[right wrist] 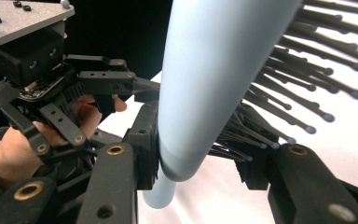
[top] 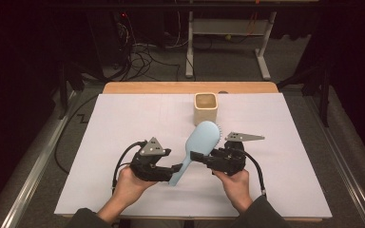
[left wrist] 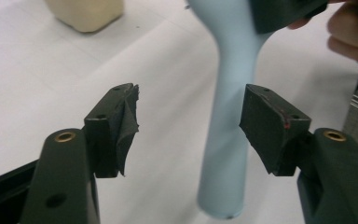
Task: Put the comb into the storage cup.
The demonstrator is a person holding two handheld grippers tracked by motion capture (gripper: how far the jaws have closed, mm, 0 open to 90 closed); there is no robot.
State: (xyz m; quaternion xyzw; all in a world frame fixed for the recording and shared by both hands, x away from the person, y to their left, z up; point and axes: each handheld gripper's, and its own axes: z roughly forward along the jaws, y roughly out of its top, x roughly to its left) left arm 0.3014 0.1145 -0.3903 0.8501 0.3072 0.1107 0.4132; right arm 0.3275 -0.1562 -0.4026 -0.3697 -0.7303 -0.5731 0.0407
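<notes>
Two claws around one pale blue hairbrush (top: pixel 196 148), above the white worktop (top: pixel 123 123). Right claw (top: pixel 196 156) clamped across smooth plastic head and stiff dark bristles; left claw (left wrist: pixel 189 123) spread wide, tapered handle between pads, untouched. Handover likely; next, probably toward the beige square cup (top: pixel 205 107).

The hairbrush (top: pixel 197 145) is showing a smooth, matt pale-blue plastic back and handle, with thin dark bristles (right wrist: pixel 289 88) ending in small glossy balls. The left gripper (top: pixel 173 167) and right gripper (top: pixel 196 156) are looking like matt black plastic with brass-coloured inserts; their pads (left wrist: pixel 126 126) are appearing rough and worn at the edges. At twelve o'clock from the brush, the cup (top: pixel 205 108) is looking matt cream. The table (top: pixel 123 118) is wearing a smooth, matt white sheet over wood.
</notes>
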